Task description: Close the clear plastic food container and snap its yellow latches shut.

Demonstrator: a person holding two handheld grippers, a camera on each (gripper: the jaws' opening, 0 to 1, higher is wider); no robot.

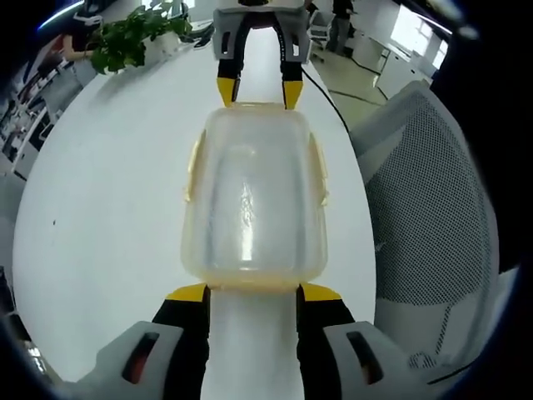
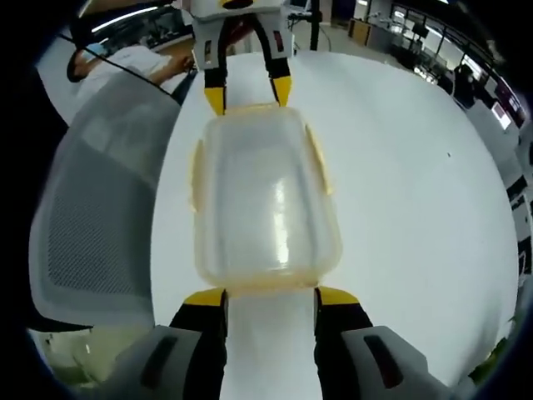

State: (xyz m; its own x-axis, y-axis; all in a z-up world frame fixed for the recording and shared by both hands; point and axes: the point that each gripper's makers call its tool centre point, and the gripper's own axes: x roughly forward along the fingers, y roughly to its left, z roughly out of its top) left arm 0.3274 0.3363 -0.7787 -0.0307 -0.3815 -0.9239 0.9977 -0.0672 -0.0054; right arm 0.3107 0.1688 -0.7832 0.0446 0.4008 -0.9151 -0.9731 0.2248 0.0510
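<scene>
The clear plastic food container [image 1: 252,196] sits on the round white bench [image 1: 108,208], and I take everything from it. My left claw [image 1: 253,293] stands at one short end of the container, its two yellow-tipped jaws spread wide, one at each corner of that end, with the tips right at the container's edge; I cannot tell whether they actually touch it. They clasp nothing between them, only bare bench showing in the gap. In the left gripper view my right claw [image 1: 255,90] stands at the container's opposite short end, its jaws likewise parted, tips at the far edge. From the right gripper view the same holds in mirror: my right claw [image 2: 271,297] is open at the container's [image 2: 265,196] near end and the left claw [image 2: 247,96] is open at the far one. The lid seems to lie on top of the container, though I cannot be sure it is seated. The yellow latches [image 1: 193,169] lie along the container's long sides, pale through the plastic; whether they are snapped I cannot tell. A grey mesh chair [image 1: 433,217] stands beside the bench along one long side of the container. Beyond the far end of the container, at the bench edge, stands a green plant [image 1: 133,35].
</scene>
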